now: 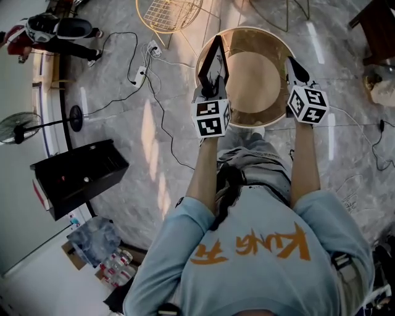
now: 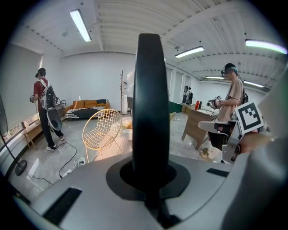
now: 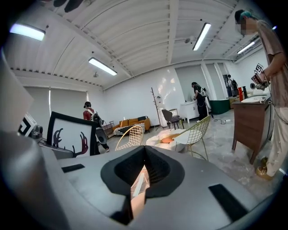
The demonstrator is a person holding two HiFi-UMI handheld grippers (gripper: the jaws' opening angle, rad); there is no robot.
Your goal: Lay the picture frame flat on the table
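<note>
The left gripper [image 1: 211,91] is clamping its jaws on the black frame [image 1: 216,58], which is sticking up and away from it toward 12 o'clock, standing on edge over the 9 o'clock rim of the round table [image 1: 259,86]. Whether the frame is touching the tabletop is not showing. In the left gripper view the frame [image 2: 150,103] is running edge-on straight up between the closed jaws. The right gripper [image 1: 293,65] is hanging at the table's 3 o'clock rim, its jaws resting together with nothing between them. Only a thin slit is showing the tabletop in the right gripper view, where the frame's face [image 3: 72,134], a white sheet with dark antler shapes, is appearing at 9 o'clock. A yellow wire chair [image 1: 170,13] is standing on the floor past the table at 11 o'clock.
</note>
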